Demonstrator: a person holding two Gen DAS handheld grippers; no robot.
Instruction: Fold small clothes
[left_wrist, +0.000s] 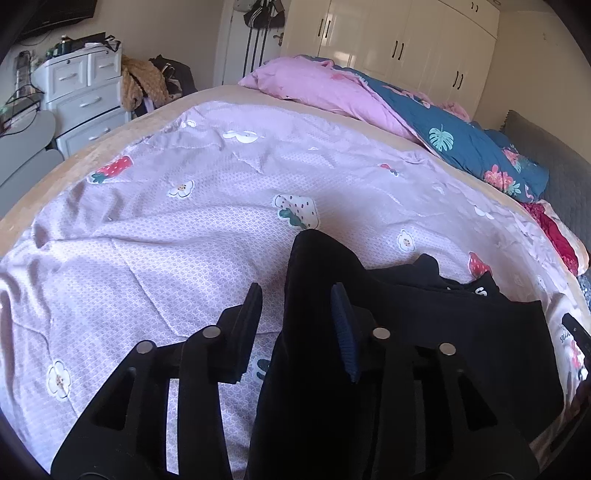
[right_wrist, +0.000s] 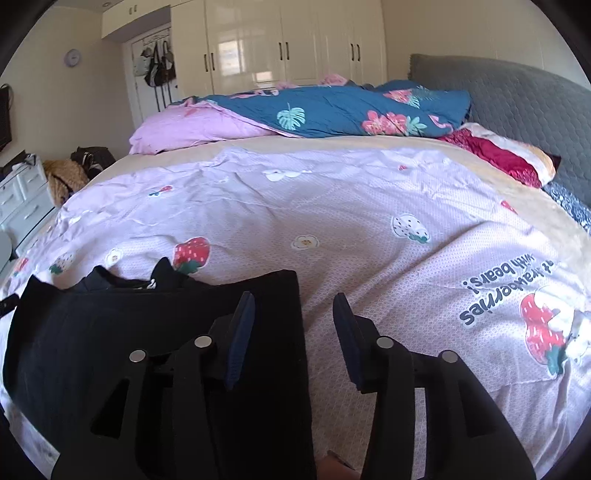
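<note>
Open strawberry sheet (right_wrist: 369, 206) ahead — heaped quilt (right_wrist: 332, 107) behind, black garment (right_wrist: 110, 332) near.

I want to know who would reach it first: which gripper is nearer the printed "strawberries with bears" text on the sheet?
Right. The right gripper has the text just to its right; the left gripper sits beyond the black garment.

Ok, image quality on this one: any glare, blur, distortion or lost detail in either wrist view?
Left wrist view: strong fisheye bends the bed edge; the black garment is near featureless, folds hard to read. Right wrist view: the same curvature; window glare on the wardrobe doors; sheet print stays sharp. No motion blur in either.
</note>
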